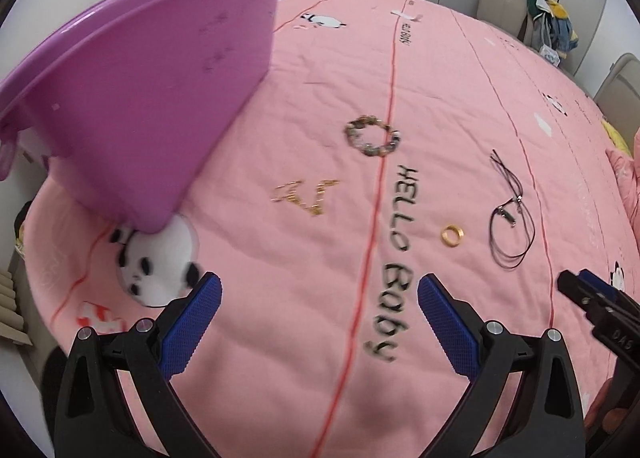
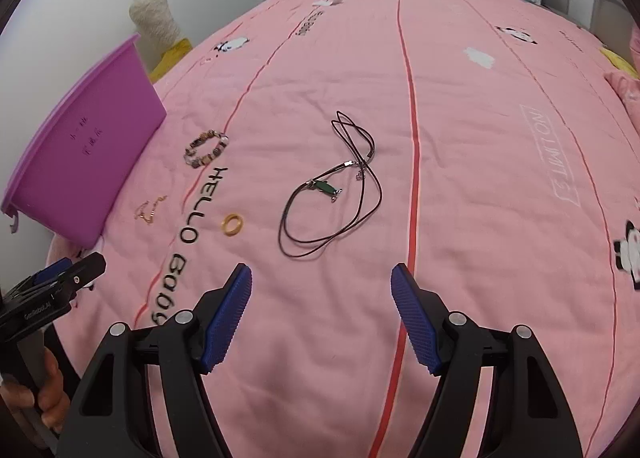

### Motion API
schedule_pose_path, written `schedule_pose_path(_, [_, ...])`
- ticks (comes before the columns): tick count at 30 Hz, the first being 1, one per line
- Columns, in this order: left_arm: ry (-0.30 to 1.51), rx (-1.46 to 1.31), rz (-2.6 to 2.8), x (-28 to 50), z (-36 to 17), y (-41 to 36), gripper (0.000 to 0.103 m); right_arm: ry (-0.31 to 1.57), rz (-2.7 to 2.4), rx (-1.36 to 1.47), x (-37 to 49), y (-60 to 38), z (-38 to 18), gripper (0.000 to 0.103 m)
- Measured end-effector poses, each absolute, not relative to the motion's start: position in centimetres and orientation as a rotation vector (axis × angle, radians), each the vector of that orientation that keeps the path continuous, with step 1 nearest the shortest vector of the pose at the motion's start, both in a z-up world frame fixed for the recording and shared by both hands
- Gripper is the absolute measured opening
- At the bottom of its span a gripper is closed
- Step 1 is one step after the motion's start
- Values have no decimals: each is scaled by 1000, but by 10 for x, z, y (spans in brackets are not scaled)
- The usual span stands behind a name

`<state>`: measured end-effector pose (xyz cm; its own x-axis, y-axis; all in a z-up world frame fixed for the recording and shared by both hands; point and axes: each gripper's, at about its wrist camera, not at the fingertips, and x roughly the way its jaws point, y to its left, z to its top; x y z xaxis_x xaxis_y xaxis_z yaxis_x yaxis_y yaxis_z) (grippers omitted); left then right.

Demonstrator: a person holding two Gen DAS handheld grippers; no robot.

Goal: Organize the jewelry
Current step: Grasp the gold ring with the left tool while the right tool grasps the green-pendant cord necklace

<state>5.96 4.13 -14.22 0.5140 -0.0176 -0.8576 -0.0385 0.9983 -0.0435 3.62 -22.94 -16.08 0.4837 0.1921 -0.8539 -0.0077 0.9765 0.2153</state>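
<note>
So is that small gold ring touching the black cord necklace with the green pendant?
Apart. The right wrist view shows bare pink bedspread between the gold ring and the black cord necklace.

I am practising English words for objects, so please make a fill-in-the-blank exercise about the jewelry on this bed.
1. The storage bin standing at the edge of the bed is ____ in colour.
2. The pendant on the black cord necklace is ____ in colour.
3. The small gold ring lies between the cord necklace and the printed word "____".
4. The jaws of the right gripper are ____, with nothing between them.

Missing words: purple; green; HELLO; open
</note>
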Motion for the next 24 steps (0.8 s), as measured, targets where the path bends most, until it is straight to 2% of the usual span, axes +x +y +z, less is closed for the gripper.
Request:
schedule_pose_path(12, [1036, -79, 77, 87, -177, -25, 97, 1069, 174, 71, 97, -253, -190, 69])
schedule_pose_path(24, [1049, -63, 98, 107, -200, -52, 97, 1064, 225, 32, 119, -260, -211, 69])
